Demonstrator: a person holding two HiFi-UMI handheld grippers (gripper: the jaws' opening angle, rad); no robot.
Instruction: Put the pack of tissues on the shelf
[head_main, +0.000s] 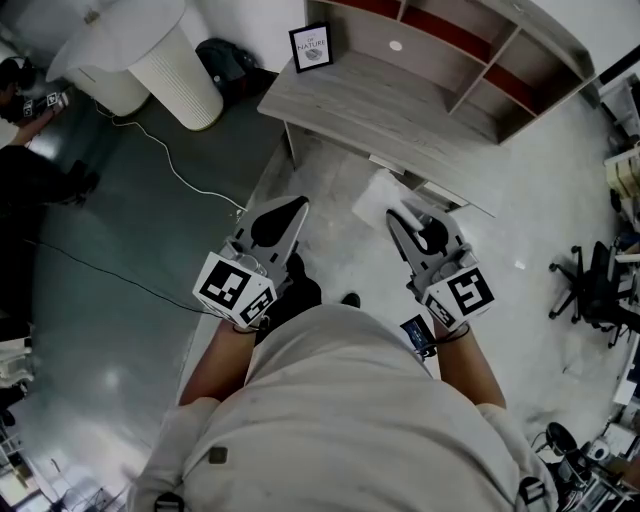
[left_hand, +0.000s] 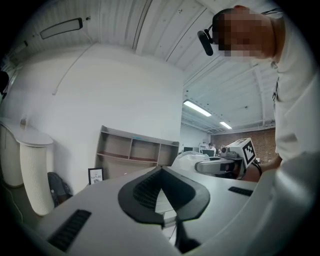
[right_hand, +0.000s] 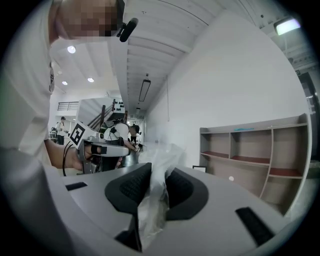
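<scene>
Holding both claws ahead of the torso, the person faces the tabletop. The right claw is closed on the pack of tissues: its two dark pads press the crinkled clear wrap from either side, and the pack rises between them and past their tips. In the head view the pack shows as a pale bundle at that claw's tip, held above the floor, just in front of the tabletop's near edge. The left claw carries nothing; its jaws meet at the tips, with only a small gap between the pads further back. The two claws sit side by side and apart. A white cable runs across the floor left of the left claw. Beyond the claws lies the tabletop, grey wood grain, with a framed print upright at its back-left corner. The shelf stands on the rear of the tabletop, its compartments open toward the person. Left of the tabletop stands a white ribbed column with a dark bag beside it. A black office chair sits at far right.
</scene>
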